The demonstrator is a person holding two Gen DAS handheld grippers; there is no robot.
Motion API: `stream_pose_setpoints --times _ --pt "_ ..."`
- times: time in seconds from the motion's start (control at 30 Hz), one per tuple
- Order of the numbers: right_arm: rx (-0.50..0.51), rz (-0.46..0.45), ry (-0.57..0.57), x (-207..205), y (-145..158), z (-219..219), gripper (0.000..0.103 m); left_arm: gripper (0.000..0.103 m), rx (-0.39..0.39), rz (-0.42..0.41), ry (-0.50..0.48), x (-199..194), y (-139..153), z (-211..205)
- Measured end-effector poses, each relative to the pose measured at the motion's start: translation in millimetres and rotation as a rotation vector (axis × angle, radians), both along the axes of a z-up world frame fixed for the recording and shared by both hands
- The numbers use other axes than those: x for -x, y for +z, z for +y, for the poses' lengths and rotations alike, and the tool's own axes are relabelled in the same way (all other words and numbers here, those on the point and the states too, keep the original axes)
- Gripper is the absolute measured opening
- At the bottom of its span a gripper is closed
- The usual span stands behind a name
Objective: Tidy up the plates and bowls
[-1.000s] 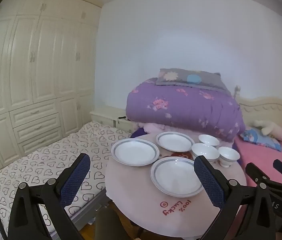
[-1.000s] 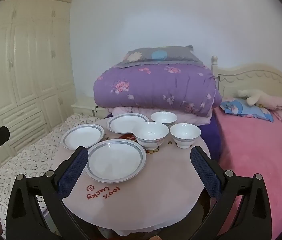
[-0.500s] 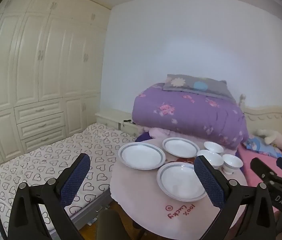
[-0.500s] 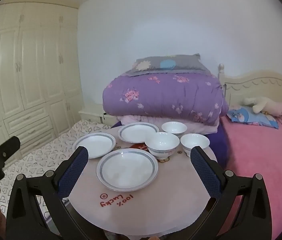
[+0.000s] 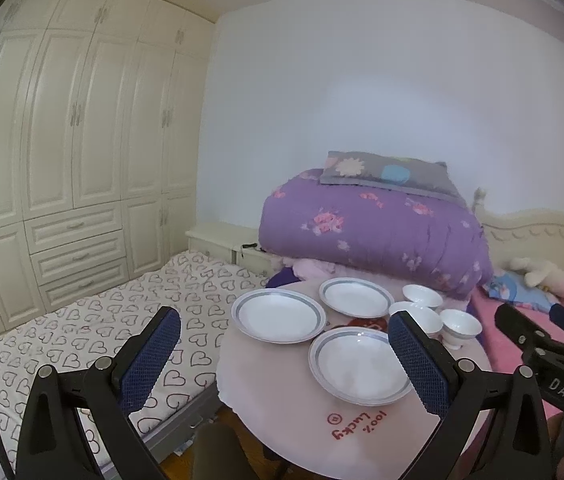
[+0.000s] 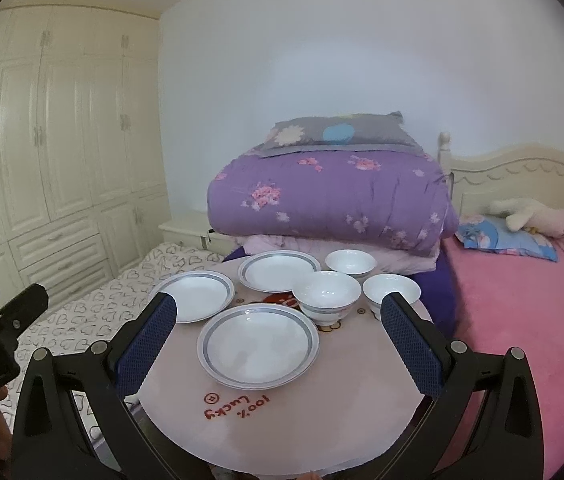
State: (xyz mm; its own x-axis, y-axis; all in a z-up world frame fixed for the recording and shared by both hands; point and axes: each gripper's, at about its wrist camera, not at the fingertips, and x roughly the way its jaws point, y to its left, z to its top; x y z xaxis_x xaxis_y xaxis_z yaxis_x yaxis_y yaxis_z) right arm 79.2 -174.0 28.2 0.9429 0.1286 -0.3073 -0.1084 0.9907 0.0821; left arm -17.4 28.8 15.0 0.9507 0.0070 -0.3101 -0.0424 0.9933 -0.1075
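Three white plates with grey rims lie on a round pink table (image 6: pixel 282 432): a near plate (image 6: pixel 258 346), a left plate (image 6: pixel 196 290) and a far plate (image 6: pixel 278 270). Three white bowls stand to their right: a large one (image 6: pixel 327 295), a far one (image 6: pixel 350 262) and a right one (image 6: pixel 392 290). My right gripper (image 6: pixel 278 344) is open and empty, held above the table's near side. My left gripper (image 5: pixel 286 356) is open and empty, left of the table; its view shows the near plate (image 5: pixel 356 364) and the left plate (image 5: pixel 278 316).
A folded purple quilt (image 6: pixel 330 200) with a grey pillow on top sits right behind the table. A pink bed (image 6: pixel 522 300) lies to the right, a heart-print mattress (image 5: pixel 102 320) to the left. White wardrobes (image 5: pixel 62 140) line the left wall.
Both grippers have risen and drawn back a little, so the table and dishes sit lower and smaller in both views. Both stay open. The dishes have not moved.
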Motion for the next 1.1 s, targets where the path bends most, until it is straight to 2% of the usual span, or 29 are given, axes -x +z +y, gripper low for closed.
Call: stream_pose_setpoints --times 0.37,1.1 --pt "-0.01 -0.007 -0.007 -1.2 5.6 -5.6 0.103 0.102 0.03 0.003 0.02 -0.2 -5.6 5.9" --pt "0.005 -0.016 0.014 -5.0 8.6 -1.7 0.103 0.102 0.031 0.001 0.013 -3.0 -8.9 8.9"
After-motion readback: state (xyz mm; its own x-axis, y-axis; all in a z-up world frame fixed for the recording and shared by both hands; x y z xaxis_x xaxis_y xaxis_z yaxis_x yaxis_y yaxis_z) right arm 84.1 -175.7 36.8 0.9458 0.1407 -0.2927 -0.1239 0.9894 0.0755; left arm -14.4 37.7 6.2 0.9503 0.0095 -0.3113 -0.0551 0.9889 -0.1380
